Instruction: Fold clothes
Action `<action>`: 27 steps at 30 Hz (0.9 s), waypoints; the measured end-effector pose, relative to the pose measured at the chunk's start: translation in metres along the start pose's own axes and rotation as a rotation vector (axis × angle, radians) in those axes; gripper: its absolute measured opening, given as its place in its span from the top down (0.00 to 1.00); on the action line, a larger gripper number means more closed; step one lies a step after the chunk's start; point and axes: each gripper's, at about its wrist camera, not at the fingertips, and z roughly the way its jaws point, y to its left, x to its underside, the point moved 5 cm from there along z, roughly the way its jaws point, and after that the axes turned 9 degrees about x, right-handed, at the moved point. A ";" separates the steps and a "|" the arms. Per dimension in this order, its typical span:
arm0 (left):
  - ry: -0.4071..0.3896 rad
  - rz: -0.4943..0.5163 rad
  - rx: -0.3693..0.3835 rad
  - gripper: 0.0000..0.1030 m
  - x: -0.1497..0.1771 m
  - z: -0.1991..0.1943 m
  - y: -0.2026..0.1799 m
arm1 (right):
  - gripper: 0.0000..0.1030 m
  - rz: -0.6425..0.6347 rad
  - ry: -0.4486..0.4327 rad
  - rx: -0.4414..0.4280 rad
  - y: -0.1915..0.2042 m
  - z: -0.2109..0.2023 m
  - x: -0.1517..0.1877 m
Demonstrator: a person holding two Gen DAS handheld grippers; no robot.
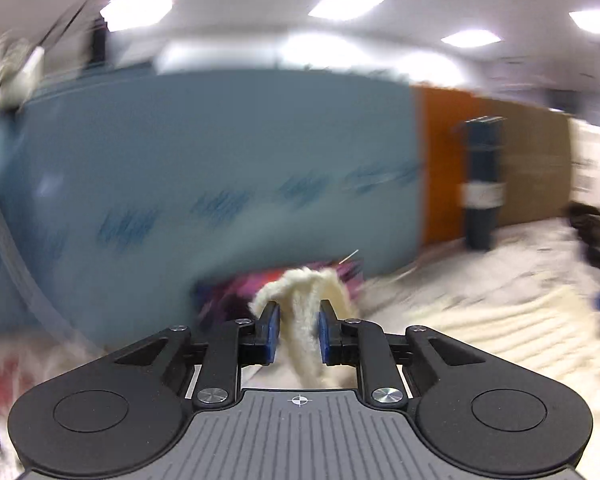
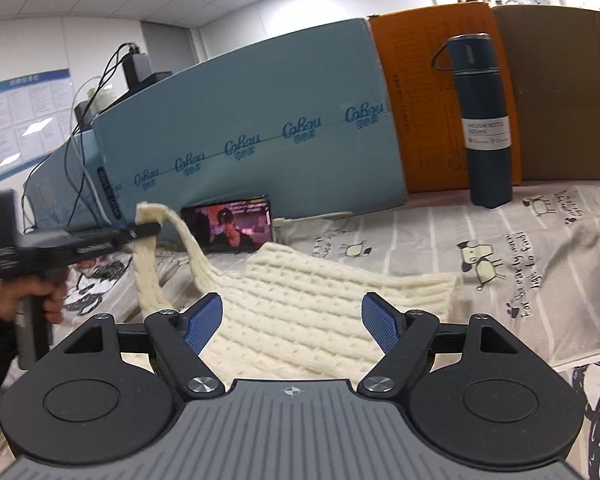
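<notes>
Ceiling panels light an office where a sheet (image 2: 500, 280) printed with cartoon sheep covers the surface, backed by a blue foam board (image 2: 260, 120), an orange board (image 2: 420, 80) and brown cardboard (image 2: 560, 100).

My left claw (image 1: 299, 330) is clenched on a strip of the cream knit sweater (image 2: 300, 312), lifting it well above the sheet while the rest lies spread flat. My right claw (image 2: 292, 324) hangs released just above the sweater's body, grasping nothing.

As I judge it, the risk lies in the thin hold: the knit is heavy and stretchy, and the strip could slip from the pads (image 1: 272, 332) or pull the flat part out of line, leaving a crooked fold. With my right claw not pinning anything, the whole garment may drag toward the left.

A phone (image 2: 236, 224) playing video leans against the foam board just beyond the sweater, and a dark blue flask (image 2: 484, 120) stands near the orange board; a swung sleeve could knock either.
</notes>
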 end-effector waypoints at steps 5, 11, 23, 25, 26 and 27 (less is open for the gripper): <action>-0.019 0.279 0.223 0.81 -0.019 -0.006 -0.082 | 0.27 0.039 -0.020 0.030 -0.008 -0.003 -0.002; 0.124 0.462 0.341 0.76 -0.001 0.017 -0.137 | 0.27 0.097 -0.021 0.088 -0.024 -0.005 -0.003; 0.142 0.327 0.369 0.39 -0.006 0.015 -0.111 | 0.27 0.118 -0.012 0.122 -0.032 -0.004 -0.003; 0.170 0.305 0.376 0.39 -0.006 0.024 -0.107 | 0.27 0.119 -0.010 0.127 -0.032 -0.003 -0.003; 0.185 0.306 0.377 0.39 -0.006 0.030 -0.106 | 0.27 0.120 -0.009 0.130 -0.032 -0.003 -0.003; 0.198 0.309 0.376 0.39 -0.005 0.036 -0.106 | 0.27 0.123 -0.007 0.131 -0.033 -0.003 -0.003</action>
